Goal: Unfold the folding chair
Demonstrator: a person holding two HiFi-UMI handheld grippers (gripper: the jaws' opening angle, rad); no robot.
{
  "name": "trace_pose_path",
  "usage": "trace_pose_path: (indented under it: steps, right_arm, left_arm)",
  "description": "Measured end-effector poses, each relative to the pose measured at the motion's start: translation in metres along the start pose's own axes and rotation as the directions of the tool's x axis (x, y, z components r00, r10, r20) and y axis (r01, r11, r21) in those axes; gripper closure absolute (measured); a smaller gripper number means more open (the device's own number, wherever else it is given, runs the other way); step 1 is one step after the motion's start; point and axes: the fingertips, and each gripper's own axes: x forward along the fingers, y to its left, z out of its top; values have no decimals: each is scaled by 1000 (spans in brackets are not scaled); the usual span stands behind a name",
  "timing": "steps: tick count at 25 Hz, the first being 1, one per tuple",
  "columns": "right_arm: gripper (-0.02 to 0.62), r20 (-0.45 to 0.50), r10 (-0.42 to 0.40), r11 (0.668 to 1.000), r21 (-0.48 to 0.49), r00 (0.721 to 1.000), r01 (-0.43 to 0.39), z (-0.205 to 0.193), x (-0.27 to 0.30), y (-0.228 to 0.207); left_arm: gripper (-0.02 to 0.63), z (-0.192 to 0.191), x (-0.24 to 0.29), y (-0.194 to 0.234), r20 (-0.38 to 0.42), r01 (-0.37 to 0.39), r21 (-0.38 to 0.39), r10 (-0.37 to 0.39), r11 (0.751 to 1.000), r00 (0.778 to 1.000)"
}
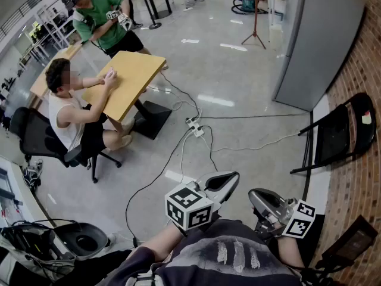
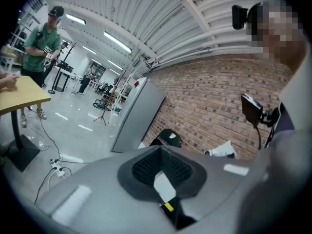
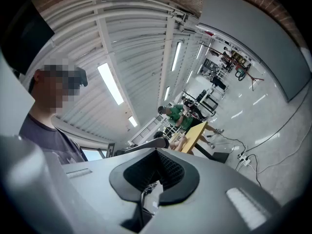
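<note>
Closest to the head camera, two grey two-finger grippers are held side by side before the person's chest: the left gripper [image 1: 229, 180] and the right gripper [image 1: 259, 198]. In each gripper's own view the fingers are seen pressed together, with nothing between them.

The black metal folding chair [image 1: 336, 136] is folded flat and leans against the red brick wall [image 1: 357, 70] at the right of the head view, beside a tall grey panel [image 1: 318, 40]. It stands well apart from both grippers. No step of the unfolding is judged to have begun.

The following faults are to be expected:

- A white power strip [image 1: 194, 127] and loose cables [image 1: 253, 146] lie on the grey floor [image 1: 238, 82] near the line of approach. A foot may be caught if they are not avoided.
- The chair is supported only by the wall. If one edge is pulled, it may slide down or topple.
- The frame tubes appear thin and smooth. Fingers closed off-centre may slip, and the seat may swing open uncontrolled.
</note>
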Motion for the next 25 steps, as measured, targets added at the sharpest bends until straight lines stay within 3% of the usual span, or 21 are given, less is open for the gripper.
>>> trace_pose_path:
  steps: [5, 15, 18, 21, 25]
  right_arm:
    - [601, 18, -93, 996, -7, 995, 93, -10, 59, 1]
    - [601, -123, -146, 989, -27, 982, 144, -21, 181, -13]
    - [601, -145, -169, 986, -33, 975, 166, -26, 183, -16]
    - [601, -140, -186, 983, -33, 973, 183, -27, 151, -18]
    - [601, -149, -165, 986, -36, 975, 161, -34, 138, -20]
  left_arm:
    - [603, 25, -33, 47, -10, 84, -2, -84, 996, 996]
    - [604, 54, -83, 159, 28, 96, -89, -94, 991, 995]
    - [604, 53, -84, 164, 39, 116, -101, -113, 988, 993]
    - [604, 42, -69, 141, 21, 123, -106, -122, 987, 992]
    - [603, 28, -61, 128, 20, 99, -103, -98, 990, 995]
